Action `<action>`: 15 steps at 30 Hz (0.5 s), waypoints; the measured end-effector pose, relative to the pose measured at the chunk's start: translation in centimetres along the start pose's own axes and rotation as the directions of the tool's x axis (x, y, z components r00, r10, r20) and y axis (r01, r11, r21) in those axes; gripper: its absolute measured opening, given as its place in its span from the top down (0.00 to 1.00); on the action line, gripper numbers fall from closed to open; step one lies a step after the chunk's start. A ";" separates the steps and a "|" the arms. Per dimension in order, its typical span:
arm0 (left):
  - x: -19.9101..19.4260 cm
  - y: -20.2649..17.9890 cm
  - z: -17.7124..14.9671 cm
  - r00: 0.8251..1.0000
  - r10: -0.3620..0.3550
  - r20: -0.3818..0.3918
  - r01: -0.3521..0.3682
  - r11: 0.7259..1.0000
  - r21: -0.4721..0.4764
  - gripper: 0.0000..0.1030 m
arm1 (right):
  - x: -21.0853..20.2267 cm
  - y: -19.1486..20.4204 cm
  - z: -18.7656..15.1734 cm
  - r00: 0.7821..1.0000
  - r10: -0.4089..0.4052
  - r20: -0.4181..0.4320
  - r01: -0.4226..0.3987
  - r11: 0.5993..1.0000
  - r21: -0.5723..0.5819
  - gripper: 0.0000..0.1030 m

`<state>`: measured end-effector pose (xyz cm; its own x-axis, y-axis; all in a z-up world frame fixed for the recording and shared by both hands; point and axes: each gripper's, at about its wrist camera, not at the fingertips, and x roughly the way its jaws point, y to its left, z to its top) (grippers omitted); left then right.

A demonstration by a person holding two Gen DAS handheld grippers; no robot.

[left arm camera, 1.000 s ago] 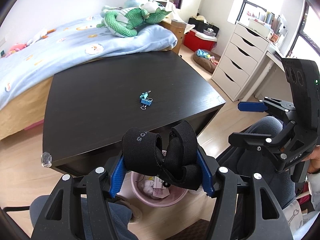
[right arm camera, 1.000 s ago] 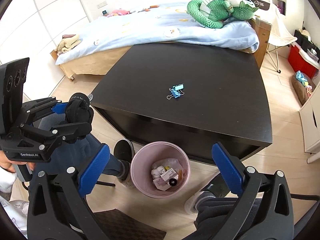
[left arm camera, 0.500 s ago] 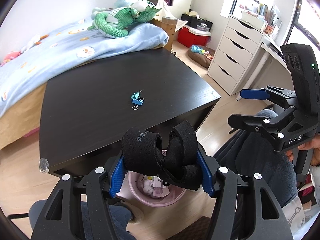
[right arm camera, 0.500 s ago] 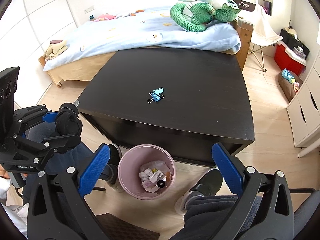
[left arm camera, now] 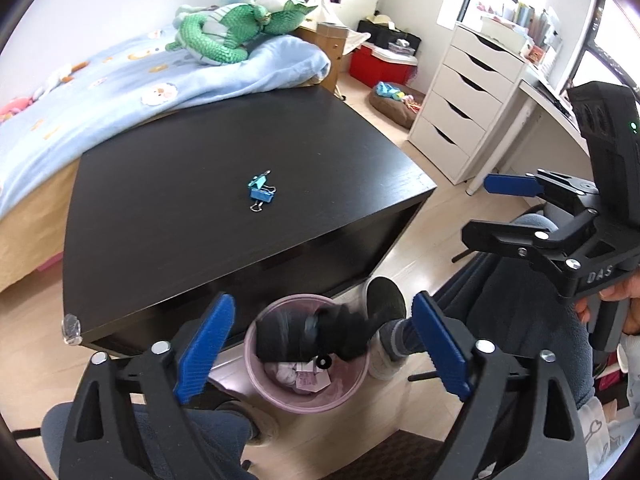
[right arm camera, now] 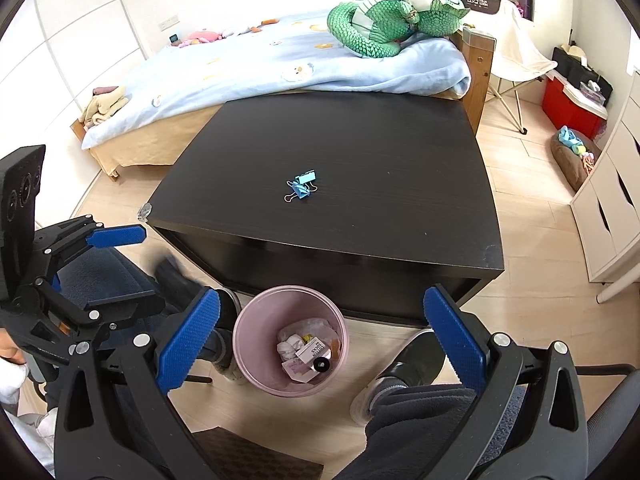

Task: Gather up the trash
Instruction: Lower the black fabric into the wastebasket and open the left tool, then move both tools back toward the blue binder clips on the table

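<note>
Blue-padded jaws of the left gripper (left arm camera: 320, 344) are swinging apart with nothing pressed between them; the black wrap (left arm camera: 310, 338), blurred, is clear of both pads at the mouth of the pink wastebasket (left arm camera: 256, 376) directly below. Crumpled paper and a small printed box (right arm camera: 314, 354) lie inside the bin. The right gripper (right arm camera: 320, 344) hangs beside it, spread wide and empty. Past the basket stands the black table (left arm camera: 180, 208), bare except for two blue binder clips (left arm camera: 260, 194) touching each other near its middle. Beyond it, a green plush dragon (right arm camera: 384, 26) rests on the bed.
</note>
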<state>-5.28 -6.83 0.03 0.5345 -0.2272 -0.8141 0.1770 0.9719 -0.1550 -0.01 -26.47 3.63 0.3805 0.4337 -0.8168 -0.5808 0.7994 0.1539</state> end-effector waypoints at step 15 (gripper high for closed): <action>-0.4 1.7 -0.1 0.998 0.057 0.023 -0.055 0.996 -0.067 0.07 | 0.8 0.4 0.1 1.000 0.016 -0.015 -0.016 1.000 -0.005 0.03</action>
<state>-5.28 -5.04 0.06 0.5622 -0.1732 -0.8086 0.0915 0.9848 -0.1474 0.08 -25.74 3.09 0.3604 0.4397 -0.8227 -0.5906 0.7902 0.1636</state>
